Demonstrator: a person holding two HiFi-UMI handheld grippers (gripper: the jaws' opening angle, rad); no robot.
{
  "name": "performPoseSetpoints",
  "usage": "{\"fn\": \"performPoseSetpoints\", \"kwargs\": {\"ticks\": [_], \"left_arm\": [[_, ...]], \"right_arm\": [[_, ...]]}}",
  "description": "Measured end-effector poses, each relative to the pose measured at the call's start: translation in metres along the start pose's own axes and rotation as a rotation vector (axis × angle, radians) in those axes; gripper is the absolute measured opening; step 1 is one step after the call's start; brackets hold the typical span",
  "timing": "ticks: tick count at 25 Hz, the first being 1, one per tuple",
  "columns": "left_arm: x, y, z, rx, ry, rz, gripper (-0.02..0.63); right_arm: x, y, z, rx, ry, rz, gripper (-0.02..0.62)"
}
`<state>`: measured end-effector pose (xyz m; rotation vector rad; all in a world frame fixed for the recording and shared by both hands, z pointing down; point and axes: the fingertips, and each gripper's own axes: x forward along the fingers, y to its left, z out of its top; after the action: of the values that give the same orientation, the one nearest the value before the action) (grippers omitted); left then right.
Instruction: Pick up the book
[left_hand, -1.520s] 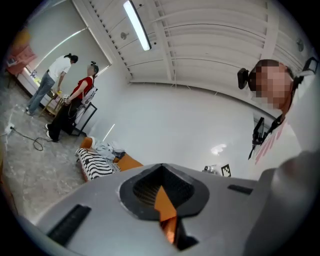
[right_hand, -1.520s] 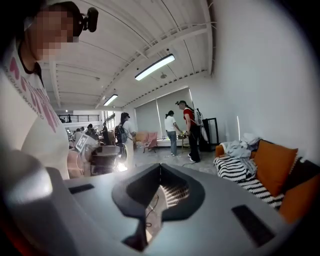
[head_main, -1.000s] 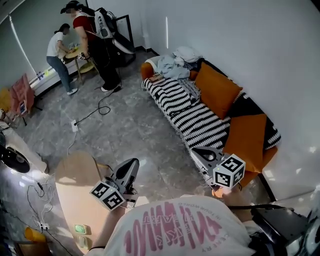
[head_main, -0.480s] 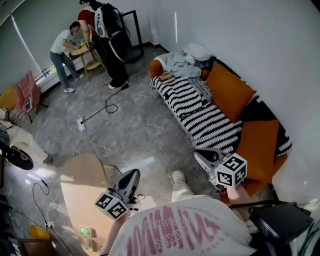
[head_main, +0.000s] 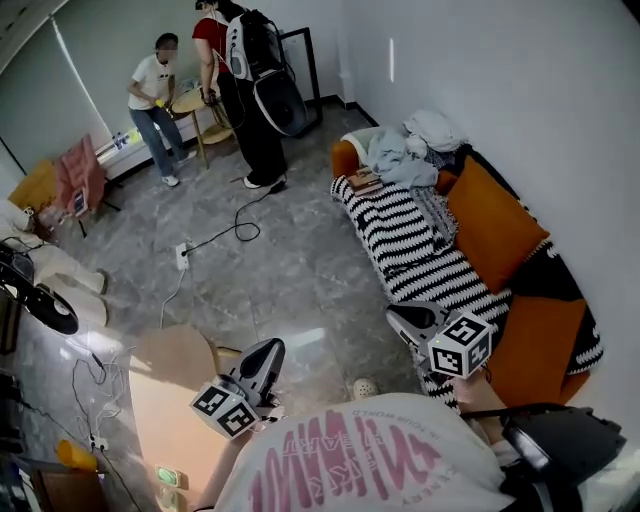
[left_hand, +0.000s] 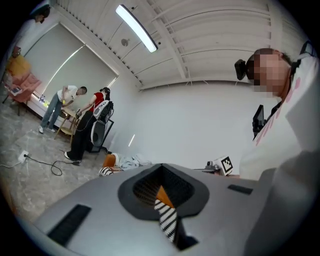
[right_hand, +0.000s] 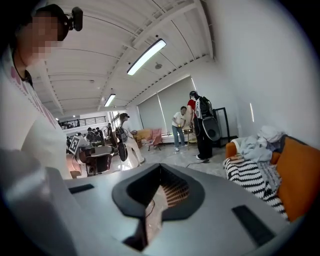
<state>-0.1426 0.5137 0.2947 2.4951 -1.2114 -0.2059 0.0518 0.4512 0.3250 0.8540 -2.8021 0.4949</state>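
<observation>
The book (head_main: 364, 181) is a small brownish one lying on the striped blanket at the far end of the orange sofa (head_main: 523, 345), next to a heap of pale clothes (head_main: 405, 152). In the right gripper view the book (right_hand: 236, 158) shows at that same sofa end. My left gripper (head_main: 268, 347) hangs over the floor at lower centre, far from the book, jaws shut on nothing. My right gripper (head_main: 398, 315) is by the sofa's near front edge, also shut and empty. In their own views the left gripper (left_hand: 162, 169) and right gripper (right_hand: 160, 168) show only a thin slit.
Two people (head_main: 235, 80) stand at a small table at the far end. A cable and power strip (head_main: 183, 255) lie on the grey floor. A round wooden table (head_main: 170, 385) is at lower left. Orange cushions (head_main: 490, 225) lean on the sofa back. A pink chair (head_main: 80, 175) stands at left.
Both grippers and the head camera have moved forward along the sofa. The sofa's far end and the book now sit further right and lower in the head view. Both grippers stay shut.
</observation>
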Motion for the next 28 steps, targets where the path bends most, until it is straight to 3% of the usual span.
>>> {"fn": "performPoseSetpoints", "kwargs": {"ticks": [8, 17, 28], "left_arm": [[0.056, 0.041, 0.036, 0.019, -0.066, 0.050, 0.008], [0.100, 0.055, 0.036, 0.011, -0.062, 0.061, 0.008], [0.119, 0.056, 0.025, -0.004, -0.025, 0.105, 0.008]], "right_arm": [[0.049, -0.064, 0.041, -0.042, 0.007, 0.058, 0.009], [0.073, -0.103, 0.045, -0.033, 0.034, 0.093, 0.009], [0.091, -0.102, 0.028, 0.133, 0.019, 0.204, 0.009]]}}
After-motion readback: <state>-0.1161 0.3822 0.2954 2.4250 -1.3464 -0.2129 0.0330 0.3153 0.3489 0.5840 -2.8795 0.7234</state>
